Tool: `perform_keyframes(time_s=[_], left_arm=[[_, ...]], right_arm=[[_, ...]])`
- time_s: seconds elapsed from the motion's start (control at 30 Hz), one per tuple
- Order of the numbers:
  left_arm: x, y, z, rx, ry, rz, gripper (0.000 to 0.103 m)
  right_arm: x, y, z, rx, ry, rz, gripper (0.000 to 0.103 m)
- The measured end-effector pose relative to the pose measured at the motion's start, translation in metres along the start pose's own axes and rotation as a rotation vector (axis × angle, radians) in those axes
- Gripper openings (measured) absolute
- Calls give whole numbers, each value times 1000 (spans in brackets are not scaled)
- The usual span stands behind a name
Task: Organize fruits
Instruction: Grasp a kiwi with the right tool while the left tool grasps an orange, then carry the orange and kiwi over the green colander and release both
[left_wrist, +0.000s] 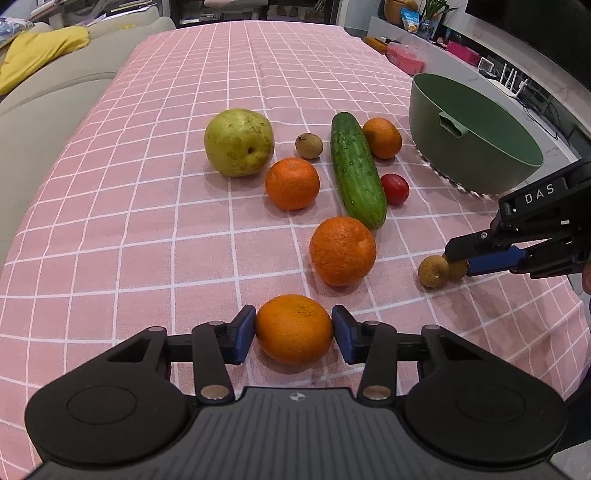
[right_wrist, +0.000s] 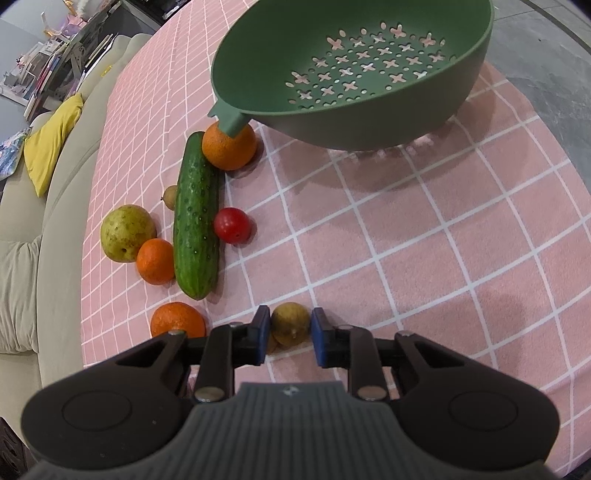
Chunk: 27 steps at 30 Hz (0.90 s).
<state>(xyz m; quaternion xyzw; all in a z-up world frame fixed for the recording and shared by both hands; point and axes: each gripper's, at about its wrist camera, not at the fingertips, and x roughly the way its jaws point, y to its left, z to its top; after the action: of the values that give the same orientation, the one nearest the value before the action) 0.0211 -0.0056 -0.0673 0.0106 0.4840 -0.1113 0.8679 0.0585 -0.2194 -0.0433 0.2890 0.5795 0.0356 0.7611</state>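
My left gripper (left_wrist: 293, 330) is shut on an orange (left_wrist: 294, 328) that rests on the pink checked tablecloth (left_wrist: 147, 240). My right gripper (right_wrist: 290, 332) is shut on a small brown longan (right_wrist: 290, 324); a second longan (right_wrist: 272, 342) lies just left of it behind the left finger. From the left wrist view the right gripper (left_wrist: 460, 260) sits at the right by both longans (left_wrist: 434, 271). More oranges (left_wrist: 342, 251) (left_wrist: 292, 183) (left_wrist: 382, 137), a cucumber (left_wrist: 357, 170), a pear (left_wrist: 239, 142), a red tomato (left_wrist: 395, 189) and another longan (left_wrist: 308, 146) lie ahead.
A green colander bowl (right_wrist: 258, 92) stands at the table's right side, empty inside, also in the left wrist view (left_wrist: 443, 155). A beige sofa (left_wrist: 44, 110) with a yellow cushion (right_wrist: 51, 144) runs along the left table edge. Shelves with clutter lie beyond.
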Motion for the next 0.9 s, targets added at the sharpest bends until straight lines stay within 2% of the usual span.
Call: perform_keyframes(time_s=[0.33,0.53,0.7,0.9], left_arm=[[-18,-5,-3,14,-11,-15,51],[-41,-9,2,28,-65,-18,51],[-50,-22,24,40,-103,-15,51],[-50,-63,69,119,-146,-25,51]], right_arm=[[-17,3,1,-10,-15,46,20],[-39,1,1,-37,-37,63,20],[-74,7,11,-148,-113,73,20],[-107,6,47,-238,-150,105,20]])
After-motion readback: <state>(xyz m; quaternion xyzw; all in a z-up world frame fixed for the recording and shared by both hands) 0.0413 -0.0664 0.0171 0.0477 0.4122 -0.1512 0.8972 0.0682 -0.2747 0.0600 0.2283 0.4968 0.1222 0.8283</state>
